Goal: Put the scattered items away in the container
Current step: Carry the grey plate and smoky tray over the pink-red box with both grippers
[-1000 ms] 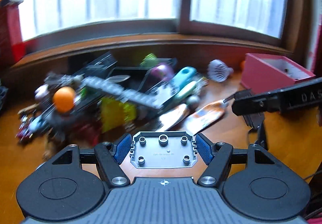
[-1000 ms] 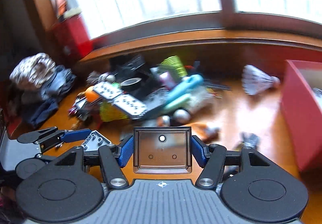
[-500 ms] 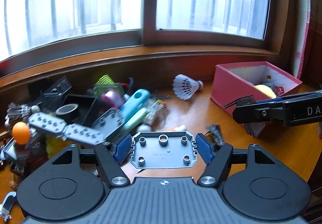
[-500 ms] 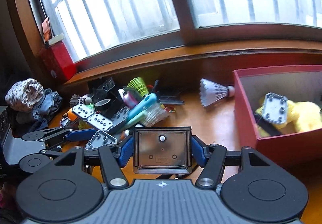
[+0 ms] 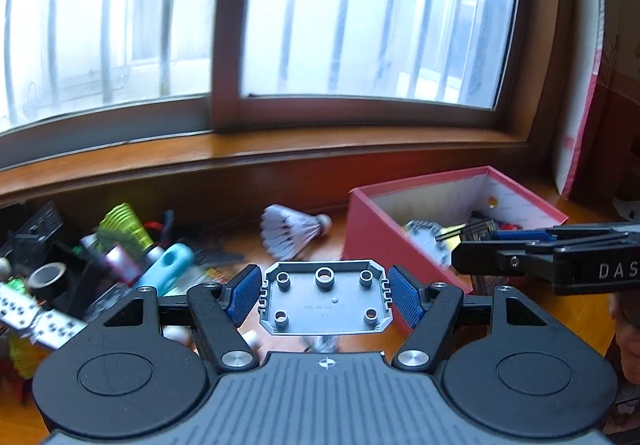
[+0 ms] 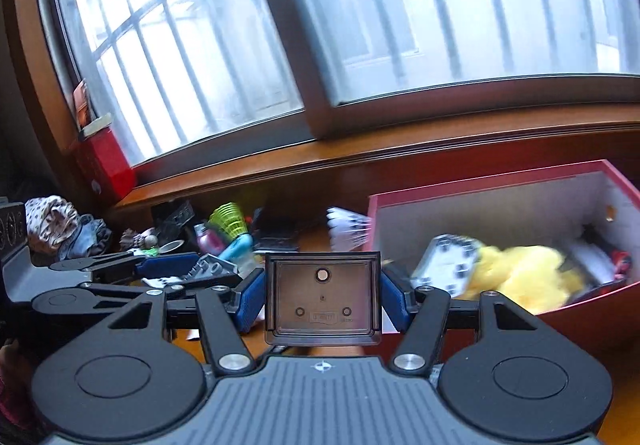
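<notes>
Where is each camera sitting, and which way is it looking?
Left wrist: sits on the left gripper, which clamps a grey plate; faces the window, toy pile, shuttlecock and red box; the right gripper pokes in at right.
Right wrist: sits on the right gripper, which clamps a dark square tray; faces the window and into the box at a yellow plush; the left gripper shows at left.
Both share the box, shuttlecock, window and pile.

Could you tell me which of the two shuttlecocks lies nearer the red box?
The white feather shuttlecock, lying beside the red box; the neon yellow-green shuttlecock sits in the clutter.
</notes>
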